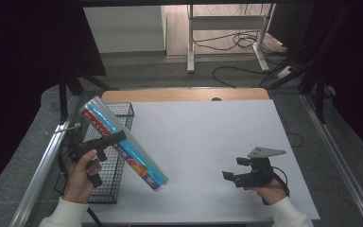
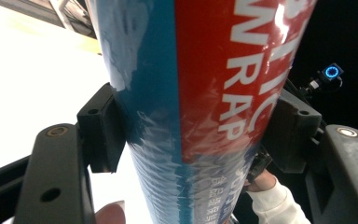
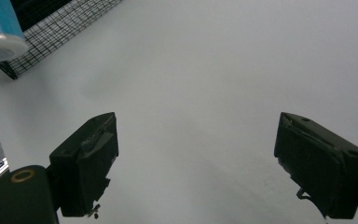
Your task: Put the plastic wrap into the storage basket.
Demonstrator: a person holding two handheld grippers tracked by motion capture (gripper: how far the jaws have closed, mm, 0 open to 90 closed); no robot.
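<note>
Where left claw (image 2: 193,135) grips, roll (image 2: 205,93) cropped.

The wrap roll (image 1: 123,144) is blue and red, in clear film. It slants over the basket (image 1: 118,165) edge, clamped in the left hand-held gripper (image 1: 105,142).

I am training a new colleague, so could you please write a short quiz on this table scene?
1. True or false: the left tongs are clamped on the plastic wrap roll.
2. What stands at the table's left edge? A) wire basket B) wooden bowl C) cardboard box
3. What do the right tongs hold?

Key:
1. True; the pads press on both of its sides.
2. A, the wire basket.
3. Nothing; they stand open above the white table.
</note>
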